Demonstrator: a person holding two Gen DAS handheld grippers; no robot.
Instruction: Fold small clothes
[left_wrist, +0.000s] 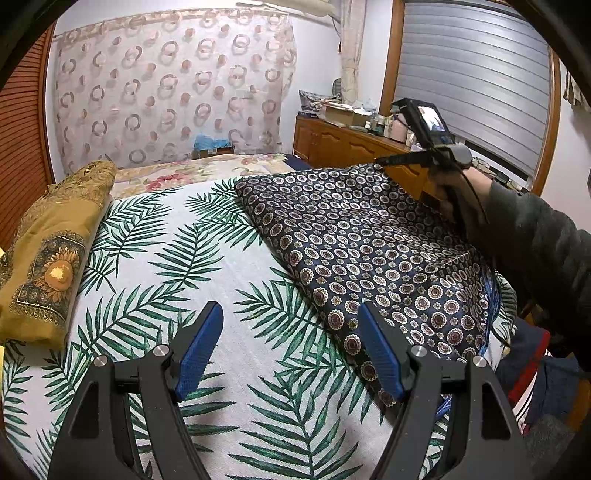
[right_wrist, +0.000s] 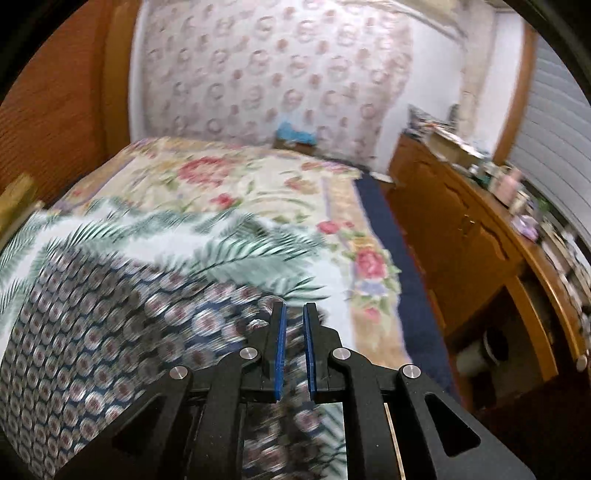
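Right gripper jaws pinch the far corner of the patterned cloth for folding; left gripper jaws spread, waiting.

Right hand-held gripper pinches the blurred navy patterned cloth above the palm-print sheet.

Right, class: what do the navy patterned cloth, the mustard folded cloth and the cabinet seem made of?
Navy patterned cloth: probably silky satin, judging by its slight sheen and limp drape. Mustard folded cloth: likewise smooth, faintly glossy fabric. Cabinet: varnished wood, with a warm brown shine.
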